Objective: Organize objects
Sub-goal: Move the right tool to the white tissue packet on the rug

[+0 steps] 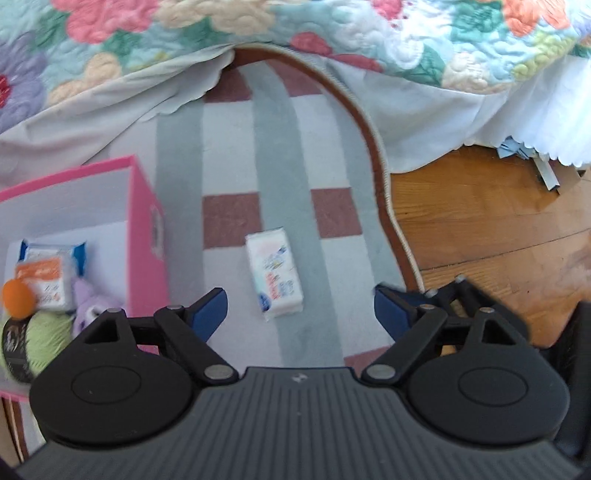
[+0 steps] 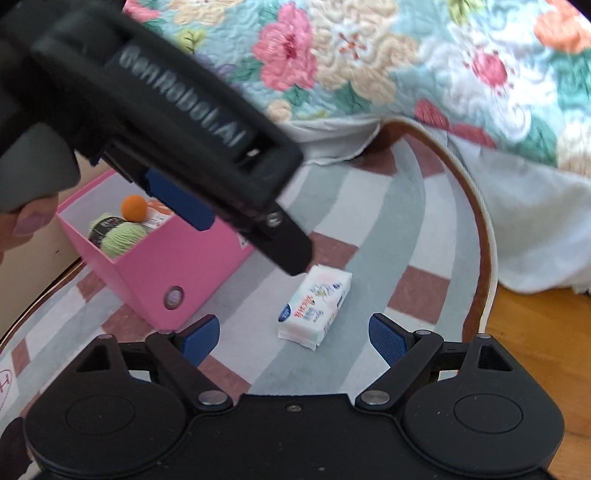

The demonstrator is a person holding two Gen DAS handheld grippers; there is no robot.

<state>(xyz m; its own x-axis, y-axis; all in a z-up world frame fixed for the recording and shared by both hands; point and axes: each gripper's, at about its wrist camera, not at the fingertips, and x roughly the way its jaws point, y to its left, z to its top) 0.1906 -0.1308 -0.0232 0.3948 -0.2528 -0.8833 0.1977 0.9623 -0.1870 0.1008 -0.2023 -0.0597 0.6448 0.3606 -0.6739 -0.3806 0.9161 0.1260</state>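
A white tissue pack (image 1: pixel 275 275) lies flat on the striped rug, just ahead of my left gripper (image 1: pixel 301 304), which is open and empty above it. The pack also shows in the right wrist view (image 2: pixel 316 308), ahead of my right gripper (image 2: pixel 293 334), also open and empty. The left gripper's body (image 2: pixel 177 129) hangs over the scene there, its tip just above the pack's far end. A pink box (image 1: pixel 146 229) to the left holds green yarn (image 1: pixel 48 341), an orange ball (image 1: pixel 16 299), a purple plush (image 1: pixel 92 306) and two tissue packs (image 1: pixel 46 273).
The checked rug (image 1: pixel 273 147) has a brown curved border (image 1: pixel 373 155). Wooden floor (image 1: pixel 498 221) lies to the right. A floral quilt (image 1: pixel 332 33) and white bed skirt (image 1: pixel 480 118) hang along the far side. The pink box also shows in the right wrist view (image 2: pixel 173 266).
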